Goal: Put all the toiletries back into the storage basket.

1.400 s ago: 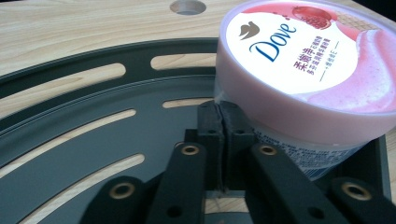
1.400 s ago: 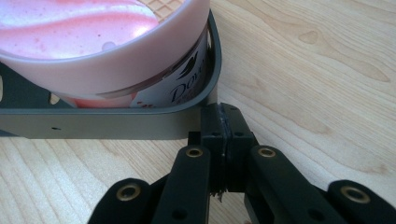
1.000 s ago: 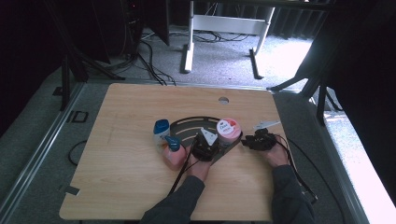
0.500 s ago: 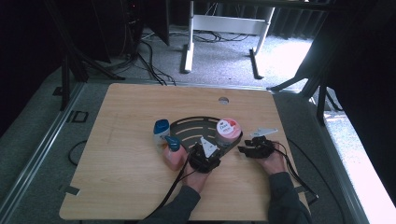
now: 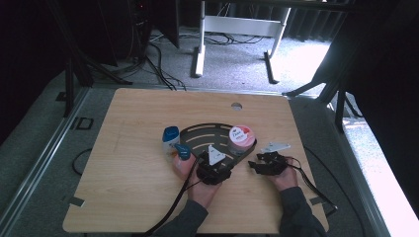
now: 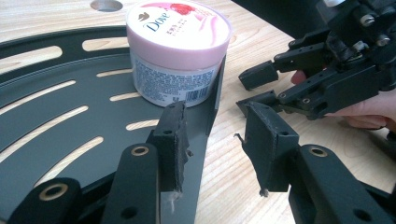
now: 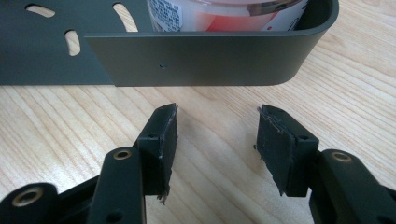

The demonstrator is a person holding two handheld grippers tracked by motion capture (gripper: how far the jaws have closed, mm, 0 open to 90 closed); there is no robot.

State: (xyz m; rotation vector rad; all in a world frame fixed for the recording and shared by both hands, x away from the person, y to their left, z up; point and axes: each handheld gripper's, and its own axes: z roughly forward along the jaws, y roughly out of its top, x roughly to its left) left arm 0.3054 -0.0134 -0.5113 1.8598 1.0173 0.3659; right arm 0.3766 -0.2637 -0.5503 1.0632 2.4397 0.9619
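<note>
Dark slotted tray [image 5: 207, 136] lies mid-worktop [image 5: 123, 187], Dove jar [image 5: 241, 138] at its right end. Left hand-held gripper [image 6: 217, 135] straddles the tray wall, just closing, unclamped; right hand-held gripper [image 7: 215, 128] opening, empty. Seat pads squarely before lifting.

You have a blue-capped white bottle [image 5: 170, 139] standing left of the rack on the wooden table [image 5: 128, 187], another blue-capped bottle [image 5: 182, 152] just beside it, cables [image 5: 158, 59] on the floor beyond.

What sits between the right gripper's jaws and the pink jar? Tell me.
The dark tray's upright wall stands between the right gripper and the pink jar, past bare wood, in the right gripper view.
</note>
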